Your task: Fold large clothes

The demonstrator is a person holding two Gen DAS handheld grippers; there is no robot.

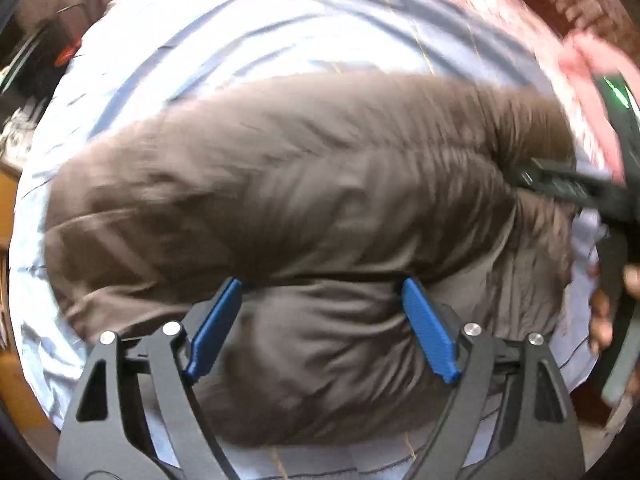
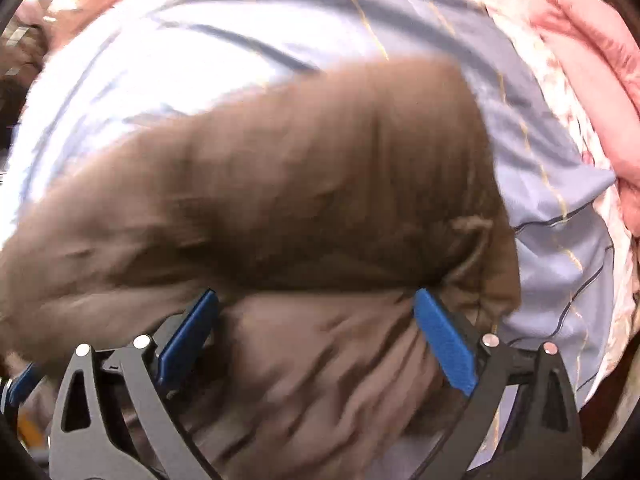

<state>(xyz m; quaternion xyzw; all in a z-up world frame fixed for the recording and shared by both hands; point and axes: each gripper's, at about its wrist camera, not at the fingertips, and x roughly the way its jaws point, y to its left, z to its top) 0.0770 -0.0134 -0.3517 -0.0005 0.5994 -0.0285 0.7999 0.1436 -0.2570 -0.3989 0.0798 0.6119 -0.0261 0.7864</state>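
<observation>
Your left gripper (image 1: 322, 294) and right gripper (image 2: 316, 306) both stand with fingers spread wide, clamping nothing. The brown garment (image 1: 300, 184) lies bunched on the light-blue bedsheet (image 1: 240, 36), directly beneath both.

Strong light from upper left blows out my sheet (image 1: 248, 20) to white glare. Motion blur smears the brown garment (image 1: 300, 200); both views bend and darken at fisheye edges.

left cam: rides my left gripper (image 1: 322, 292), looking steeply down, close over the brown garment (image 1: 280, 200) | right cam: on my right gripper (image 2: 316, 304), same downward tilt, equally close | shared: garment and blue striped sheet (image 2: 200, 40)
</observation>
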